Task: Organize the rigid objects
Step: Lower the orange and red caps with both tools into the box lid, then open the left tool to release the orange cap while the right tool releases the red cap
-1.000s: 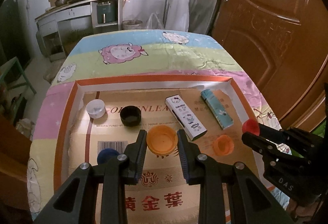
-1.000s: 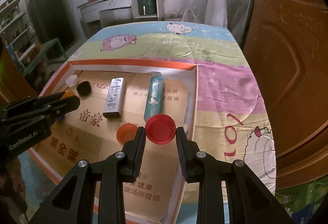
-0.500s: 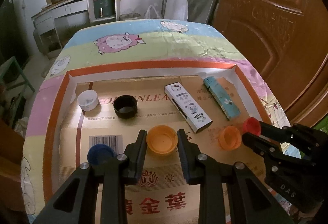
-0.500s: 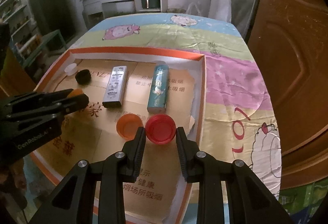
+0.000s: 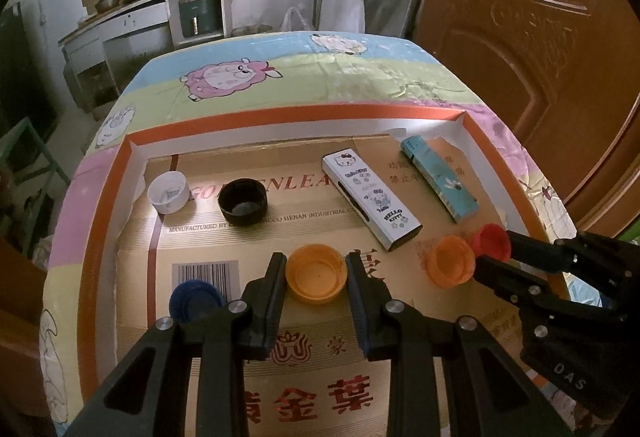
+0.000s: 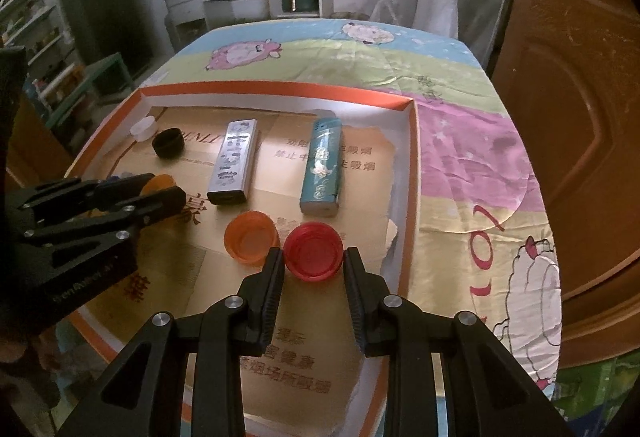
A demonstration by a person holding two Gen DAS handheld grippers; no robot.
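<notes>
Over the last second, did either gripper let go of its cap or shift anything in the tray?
No release: the left gripper stays clamped on the yellow-orange cap, the right gripper on the red cap. Both caps sit slightly nearer the tray's front. Other caps and both lighters are unmoved.

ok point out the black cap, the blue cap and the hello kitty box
black cap (image 5: 243, 201), left wrist view, on its dark hollow inside
blue cap (image 5: 195, 301), left wrist view, on its top
hello kitty box (image 5: 370, 195), left wrist view, on its printed top face

both wrist fisheyes look steeply down, close over the shallow orange-rimmed cardboard tray; they share its floor, the left view from further left.
</notes>
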